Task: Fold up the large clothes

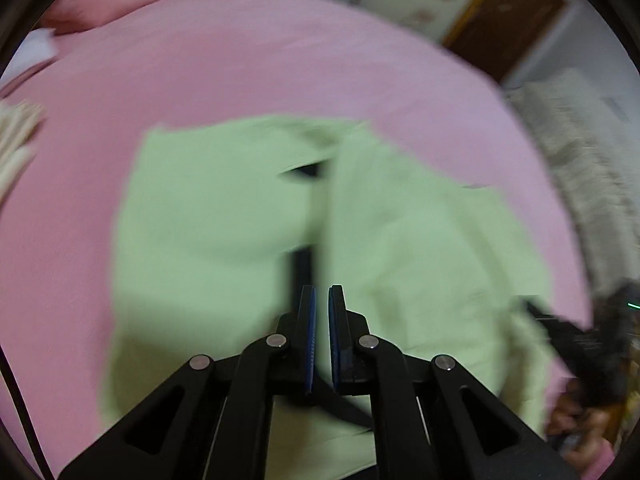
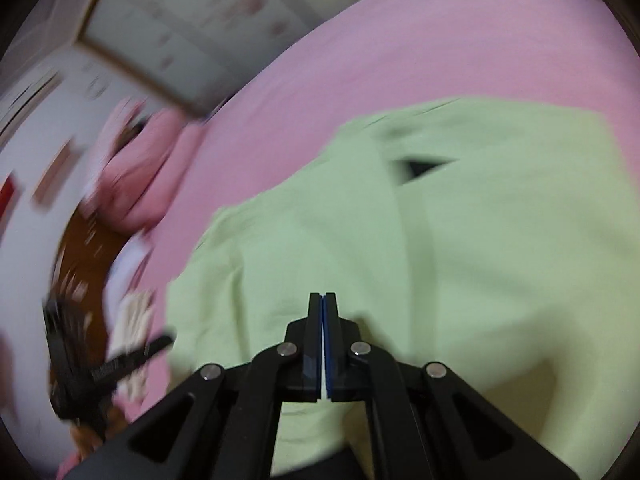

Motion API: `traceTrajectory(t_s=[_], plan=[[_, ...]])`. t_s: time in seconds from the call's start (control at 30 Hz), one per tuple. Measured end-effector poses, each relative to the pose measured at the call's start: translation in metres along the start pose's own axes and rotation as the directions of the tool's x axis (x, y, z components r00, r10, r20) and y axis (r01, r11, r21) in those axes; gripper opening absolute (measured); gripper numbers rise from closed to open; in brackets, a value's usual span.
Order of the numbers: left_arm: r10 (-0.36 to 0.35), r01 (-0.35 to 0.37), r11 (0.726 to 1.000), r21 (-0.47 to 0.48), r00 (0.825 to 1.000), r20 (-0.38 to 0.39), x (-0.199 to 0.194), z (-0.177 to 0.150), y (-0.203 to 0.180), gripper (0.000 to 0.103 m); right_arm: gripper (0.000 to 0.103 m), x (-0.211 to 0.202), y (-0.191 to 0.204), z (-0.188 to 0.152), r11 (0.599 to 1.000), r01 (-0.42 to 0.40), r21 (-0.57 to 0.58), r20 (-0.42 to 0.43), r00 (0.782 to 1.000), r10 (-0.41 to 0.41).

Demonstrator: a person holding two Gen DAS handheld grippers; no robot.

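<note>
Both the left gripper and right gripper are sitting pinched together with nothing inside, so the green shirt is risking getting pushed into wrinkles on the pink bed.

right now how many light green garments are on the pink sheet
1: a light green fabric garment lies spread flat mid-bed on the pink bed sheet, just ahead of both tongs. Blur and the tongs may hide part of it.
</note>
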State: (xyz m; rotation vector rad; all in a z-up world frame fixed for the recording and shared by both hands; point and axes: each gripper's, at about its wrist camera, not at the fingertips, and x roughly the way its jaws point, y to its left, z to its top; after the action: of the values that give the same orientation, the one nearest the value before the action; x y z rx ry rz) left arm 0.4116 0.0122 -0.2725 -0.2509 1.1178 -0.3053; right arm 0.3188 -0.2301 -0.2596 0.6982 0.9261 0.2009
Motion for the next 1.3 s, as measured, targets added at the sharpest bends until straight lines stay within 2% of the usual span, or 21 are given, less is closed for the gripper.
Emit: traceTrajectory(t_s=[0.03,0.07,0.2,0.3,0.37,0.47,0.53,0.63,0.67,0.7,0.73,0.8,0.83,0.87,0.9,0.97,1.03,1.1,1.13,1.2,1.3], plan=[[-0.060,0.061,0.998,0.027,0.998,-0.014,0.009,0.007,-0.015,0.003,0.000,0.011,0.007,0.002,1.000,-0.020,-0.017,-0.015,1.000,0.020],[-0.079,0.080,0.996,0.042,0.997,-0.020,0.018,0.011,-0.025,0.003,0.000,0.026,0.014,0.006,0.999,-0.041,-0.034,-0.028,0.999,0.040],[-0.041,0.041,0.989,0.145,0.999,0.000,0.071,0.037,-0.062,0.003,0.000,0.076,0.032,0.035,0.994,-0.098,-0.050,-0.019,0.995,0.097],[-0.001,-0.002,0.994,0.110,1.000,0.024,0.112,0.069,-0.070,0.003,0.000,0.108,0.028,0.061,0.998,-0.048,-0.037,-0.011,0.999,0.048],[0.048,-0.053,0.997,0.064,0.996,0.071,0.128,0.083,-0.066,0.003,0.000,0.125,0.017,0.077,0.998,-0.056,-0.034,-0.018,0.998,0.055],[0.038,-0.043,0.998,0.049,0.994,0.101,0.148,0.092,-0.063,0.003,0.000,0.136,0.010,0.092,0.995,-0.054,-0.085,-0.037,0.998,0.051],[0.063,-0.072,0.995,0.071,0.991,0.117,0.155,0.096,-0.061,0.002,0.000,0.134,0.004,0.098,0.994,-0.068,-0.086,-0.025,0.998,0.066],[0.095,-0.098,0.995,0.012,0.987,0.129,0.154,0.107,-0.041,0.001,0.000,0.119,-0.015,0.107,0.998,-0.036,-0.054,0.029,0.999,0.038],[0.054,-0.055,0.998,0.001,0.992,0.118,0.153,0.112,-0.031,0.001,0.000,0.114,-0.022,0.109,0.999,-0.036,-0.034,0.050,0.998,0.037],[0.020,-0.020,1.000,0.000,0.995,0.102,0.155,0.116,-0.024,0.001,0.000,0.105,-0.030,0.113,1.000,0.009,-0.013,0.091,0.996,-0.008],[0.043,-0.046,0.999,0.025,0.994,0.103,0.155,0.118,-0.019,0.001,0.000,0.095,-0.038,0.119,0.995,0.098,0.006,0.141,0.985,-0.098],[0.117,-0.129,0.987,0.092,0.985,0.126,0.155,0.119,-0.019,0.001,0.000,0.078,-0.060,0.124,0.993,0.099,0.069,0.191,0.975,-0.111],[0.252,-0.270,0.956,0.112,0.956,0.152,0.153,0.120,-0.020,0.001,0.000,0.069,-0.070,0.126,0.980,0.167,0.107,0.200,0.962,-0.186],[0.370,-0.389,0.914,0.117,0.916,0.157,0.153,0.121,-0.011,0.001,0.000,0.060,-0.080,0.126,0.944,0.297,0.141,0.209,0.924,-0.322],[0.390,-0.405,0.909,0.101,0.911,0.136,0.153,0.122,0.005,0.002,0.000,0.050,-0.091,0.127,0.935,0.309,0.173,0.216,0.914,-0.342],[0.334,-0.338,0.941,0.030,0.937,0.099,0.143,0.123,0.032,0.002,0.000,0.035,-0.097,0.130,0.924,0.325,0.199,0.219,0.905,-0.365],[0.324,-0.324,0.946,-0.012,0.941,0.101,0.126,0.123,0.043,0.002,0.000,0.023,-0.080,0.131,0.917,0.379,0.119,0.257,0.881,-0.398],[0.308,-0.309,0.951,-0.012,0.942,0.131,0.111,0.120,0.039,0.003,0.000,0.018,-0.060,0.127,0.954,0.296,0.052,0.285,0.911,-0.298],[0.257,-0.262,0.965,0.012,0.956,0.141,0.104,0.116,0.029,0.003,0.000,0.020,-0.046,0.124,0.974,0.225,0.010,0.269,0.938,-0.219],[0.192,-0.202,0.977,0.067,0.972,0.134,0.096,0.101,0.012,0.003,0.000,0.035,-0.023,0.116,0.991,0.118,-0.060,0.202,0.974,-0.103],[0.095,-0.107,0.980,0.167,0.992,0.078,0.099,0.074,-0.030,0.003,0.000,0.060,0.001,0.098,0.994,0.031,-0.107,0.101,0.995,-0.020]])
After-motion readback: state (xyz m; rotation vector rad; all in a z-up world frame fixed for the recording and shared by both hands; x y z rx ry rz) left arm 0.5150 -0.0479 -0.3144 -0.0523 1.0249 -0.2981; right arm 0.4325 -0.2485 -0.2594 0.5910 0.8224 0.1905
